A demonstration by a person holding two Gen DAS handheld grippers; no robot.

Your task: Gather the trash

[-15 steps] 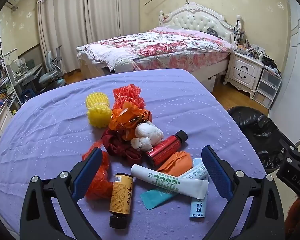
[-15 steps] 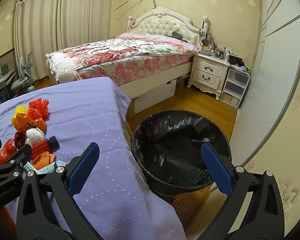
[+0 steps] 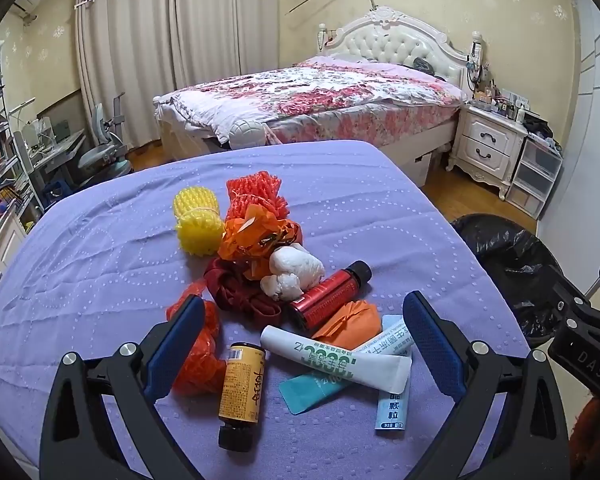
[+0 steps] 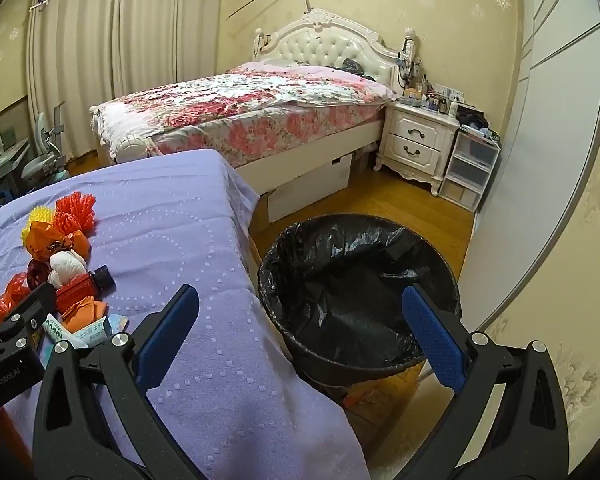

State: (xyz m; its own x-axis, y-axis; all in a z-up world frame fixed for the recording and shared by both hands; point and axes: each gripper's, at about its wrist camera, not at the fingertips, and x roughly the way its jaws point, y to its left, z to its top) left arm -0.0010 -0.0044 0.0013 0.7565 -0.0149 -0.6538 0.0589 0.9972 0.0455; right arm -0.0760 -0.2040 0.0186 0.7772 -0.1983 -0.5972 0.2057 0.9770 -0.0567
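Trash lies heaped on the purple tablecloth (image 3: 100,264): a yellow foam net (image 3: 198,220), a red foam net (image 3: 256,196), crumpled orange wrappers (image 3: 256,240), white tissue (image 3: 294,266), a red bottle (image 3: 328,294), a brown bottle with a yellow label (image 3: 242,388), a white tube (image 3: 336,356) and sachets. My left gripper (image 3: 300,344) hovers open just above the near end of the pile, holding nothing. My right gripper (image 4: 300,332) stands open and empty over the table's right edge, facing the bin lined with a black bag (image 4: 360,292). The pile (image 4: 60,264) shows at its left.
The bin (image 3: 512,264) stands on the wooden floor right of the table. Behind are a bed with a floral cover (image 3: 320,96), a white nightstand (image 4: 416,144) and plastic drawers (image 4: 472,168). A desk, chair and shelves (image 3: 4,152) fill the left side.
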